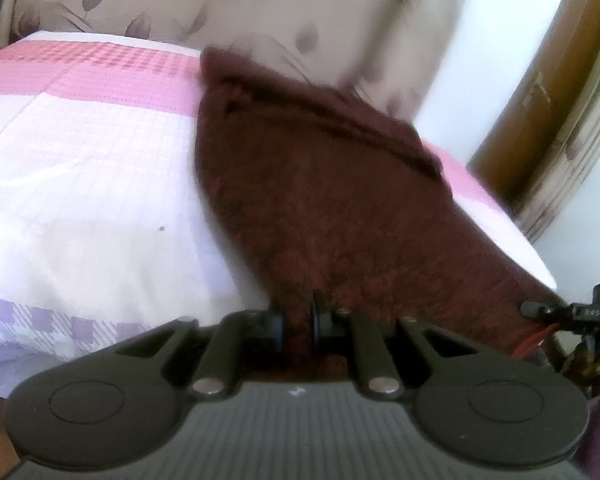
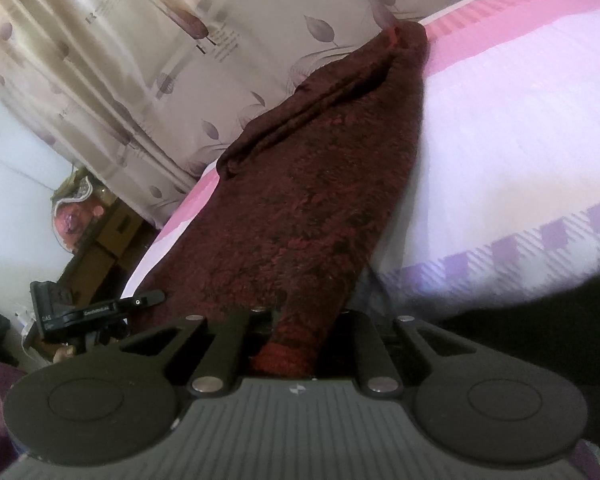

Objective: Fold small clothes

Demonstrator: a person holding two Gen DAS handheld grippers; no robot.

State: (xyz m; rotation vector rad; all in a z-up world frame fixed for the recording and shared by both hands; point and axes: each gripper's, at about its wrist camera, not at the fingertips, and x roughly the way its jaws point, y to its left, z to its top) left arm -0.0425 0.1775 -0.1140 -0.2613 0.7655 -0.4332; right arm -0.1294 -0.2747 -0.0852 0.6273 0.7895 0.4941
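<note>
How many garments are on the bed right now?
1. A dark red garment lies lengthwise across the bed, its near edge pinched by the left hand-held gripper and the right hand-held gripper. Others may lie outside both wrist views.

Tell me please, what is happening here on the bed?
A person is folding a dark maroon cloth on a bed with a pink and white bedsheet, using a handheld gripper in each hand. The left gripper is shut on one near corner of the cloth, and the right gripper is shut on the other near corner. The cloth stretches from both grippers across the bed toward the leaf-patterned curtain, and its far end is bunched into a fold.
</note>
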